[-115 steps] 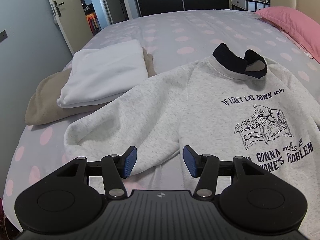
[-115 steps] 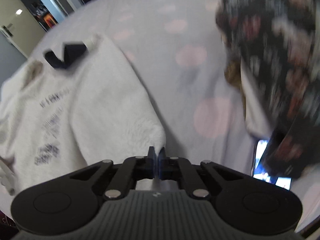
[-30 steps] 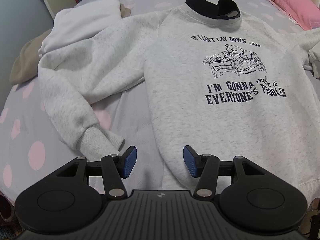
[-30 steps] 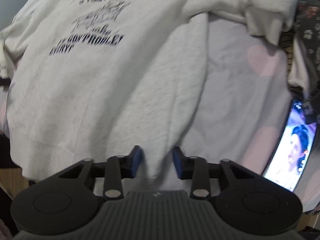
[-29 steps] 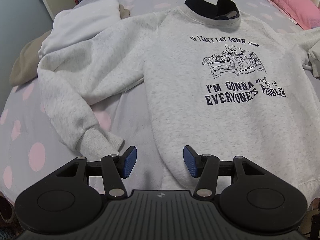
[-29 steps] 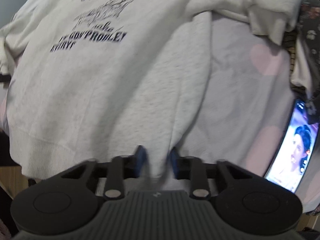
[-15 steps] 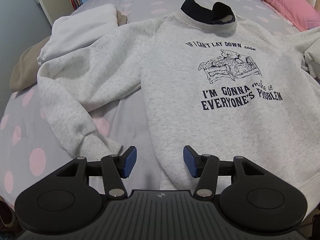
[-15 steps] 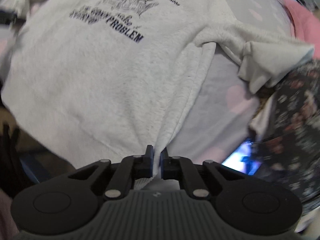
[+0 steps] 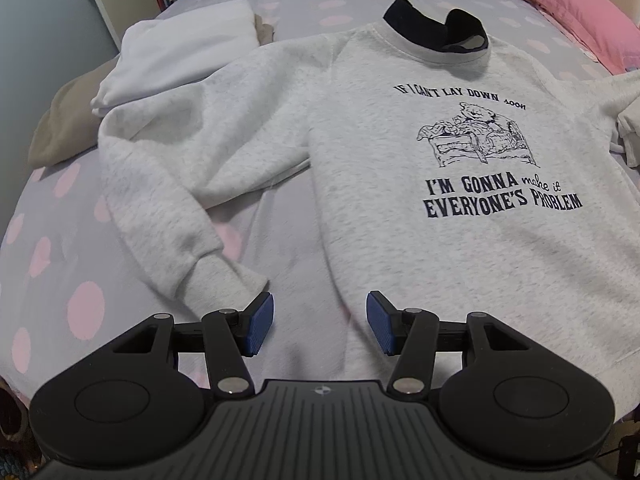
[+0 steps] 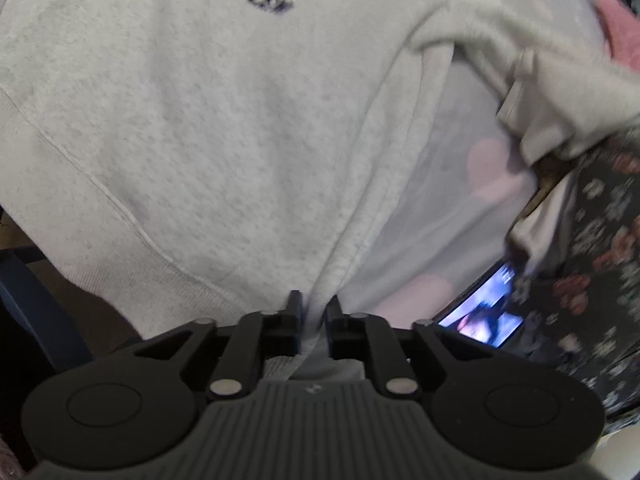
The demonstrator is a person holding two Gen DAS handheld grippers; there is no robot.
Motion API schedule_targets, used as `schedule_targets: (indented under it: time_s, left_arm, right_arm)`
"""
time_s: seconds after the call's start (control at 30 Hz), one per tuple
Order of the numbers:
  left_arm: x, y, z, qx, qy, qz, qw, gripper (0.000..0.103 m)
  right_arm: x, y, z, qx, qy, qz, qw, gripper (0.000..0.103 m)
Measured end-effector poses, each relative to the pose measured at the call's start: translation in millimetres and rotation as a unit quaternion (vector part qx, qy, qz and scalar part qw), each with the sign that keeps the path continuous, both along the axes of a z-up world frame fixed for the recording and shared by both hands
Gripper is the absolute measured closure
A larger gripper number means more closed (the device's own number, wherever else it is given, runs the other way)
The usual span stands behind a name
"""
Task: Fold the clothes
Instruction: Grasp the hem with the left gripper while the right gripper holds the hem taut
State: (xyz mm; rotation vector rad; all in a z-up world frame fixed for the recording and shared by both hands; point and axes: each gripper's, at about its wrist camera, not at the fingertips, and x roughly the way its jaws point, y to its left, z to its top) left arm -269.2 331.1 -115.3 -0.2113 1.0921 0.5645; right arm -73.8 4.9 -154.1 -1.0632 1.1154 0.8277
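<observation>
A light grey sweatshirt (image 9: 460,240) with a dark collar and a printed slogan lies face up on the bed. Its left sleeve (image 9: 168,204) bends down toward my left gripper (image 9: 316,322), which is open and empty just above the bottom left hem, the cuff beside its left finger. In the right wrist view my right gripper (image 10: 314,314) is shut on the sweatshirt's (image 10: 224,112) bottom right side edge. The right sleeve (image 10: 520,60) lies bunched at the upper right.
A folded white garment (image 9: 180,52) rests on a beige one (image 9: 64,124) at the left of the polka-dot bed (image 9: 60,260). A pink pillow (image 9: 568,8) is at the far right. A lit phone (image 10: 484,312) and floral fabric (image 10: 600,248) lie right of my right gripper.
My right gripper has closed on the sweatshirt's right side edge and pulled it back toward the bed's edge. My left gripper stayed open, drawing back slightly.
</observation>
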Motion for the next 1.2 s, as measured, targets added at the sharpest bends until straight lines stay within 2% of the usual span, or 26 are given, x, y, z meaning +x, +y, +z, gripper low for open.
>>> schedule_targets:
  time_s: [0.07, 0.17, 0.3, 0.4, 0.43, 0.47, 0.5, 0.53, 0.57, 0.6, 0.63, 0.77, 0.9, 0.93, 0.97, 1.07, 1.13, 1.2]
  left_arm:
    - [-3.3, -0.2, -3.9, -0.008, 0.012, -0.008, 0.9999, 0.053]
    - [-5.4, -5.7, -17.6, -0.029, 0.05, -0.035, 0.9977, 0.053]
    - [-2.5, -17.8, -44.5, -0.057, 0.109, -0.075, 0.9896, 0.053]
    - [-0.3, -20.7, -65.0, -0.071, 0.145, -0.082, 0.9835, 0.053]
    - [0.2, -20.8, -68.9, -0.075, 0.148, -0.08, 0.9829, 0.053]
    - [1.0, -21.4, -70.6, -0.079, 0.147, -0.081, 0.9827, 0.059]
    - [1.7, -22.6, -70.8, -0.086, 0.144, -0.084, 0.9823, 0.072]
    - [1.8, -24.3, -69.9, -0.092, 0.139, -0.088, 0.9821, 0.08]
    - [1.7, -26.2, -68.6, -0.096, 0.135, -0.092, 0.982, 0.084]
    - [1.1, -27.9, -67.2, -0.095, 0.132, -0.094, 0.9822, 0.088]
    - [-0.1, -29.0, -65.0, -0.095, 0.129, -0.095, 0.9826, 0.091]
    - [-8.7, -27.1, -40.6, -0.117, 0.093, -0.09, 0.9847, 0.096]
    - [-23.1, -17.4, 8.9, -0.141, 0.042, -0.085, 0.9855, 0.097]
    - [-26.5, -13.5, 22.5, -0.146, 0.031, -0.083, 0.9853, 0.097]
    - [-30.7, -9.6, 35.3, -0.149, 0.024, -0.082, 0.9851, 0.097]
    - [-39.1, -3.0, 52.5, -0.143, 0.039, -0.077, 0.9859, 0.097]
    - [-44.2, -0.9, 50.1, -0.145, 0.055, -0.075, 0.9851, 0.097]
    - [-43.7, -4.9, 35.9, -0.13, 0.09, -0.078, 0.9843, 0.097]
  right_arm:
    - [-2.8, 0.0, 5.0, 0.015, -0.013, 0.003, 1.0, 0.065]
    - [-0.4, -0.8, 5.3, 0.028, -0.001, -0.011, 1.0, 0.065]
    - [-0.5, 1.6, -3.5, 0.028, 0.016, -0.032, 0.999, 0.064]
    - [-0.7, 0.9, -11.2, 0.026, 0.039, -0.046, 0.998, 0.05]
    - [-0.1, 0.1, -13.7, 0.025, 0.049, -0.051, 0.997, 0.049]
    - [0.5, -0.7, -16.2, 0.025, 0.059, -0.056, 0.996, 0.049]
    - [1.0, -1.5, -18.7, 0.024, 0.069, -0.061, 0.995, 0.05]
    - [1.6, -2.3, -21.2, 0.024, 0.079, -0.067, 0.994, 0.058]
    - [0.6, -2.5, -20.3, 0.027, 0.078, -0.066, 0.994, 0.066]
    - [-0.7, -2.5, -18.5, 0.031, 0.074, -0.064, 0.995, 0.079]
    - [-1.6, -3.3, -14.9, 0.038, 0.073, -0.065, 0.995, 0.086]
    - [-1.3, -9.6, 7.1, 0.048, 0.073, -0.056, 0.995, 0.093]
    - [11.5, -24.8, 38.9, 0.051, 0.081, -0.059, 0.994, 0.096]
    - [18.2, -29.6, 46.7, 0.054, 0.088, -0.064, 0.993, 0.102]
    - [21.9, -34.1, 54.2, 0.051, 0.091, -0.071, 0.992, 0.103]
    - [31.1, -45.5, 56.8, 0.03, 0.087, -0.081, 0.992, 0.103]
    - [30.5, -47.2, 45.4, 0.027, 0.099, -0.088, 0.991, 0.103]
    - [28.1, -43.8, 34.2, 0.033, 0.11, -0.093, 0.989, 0.103]
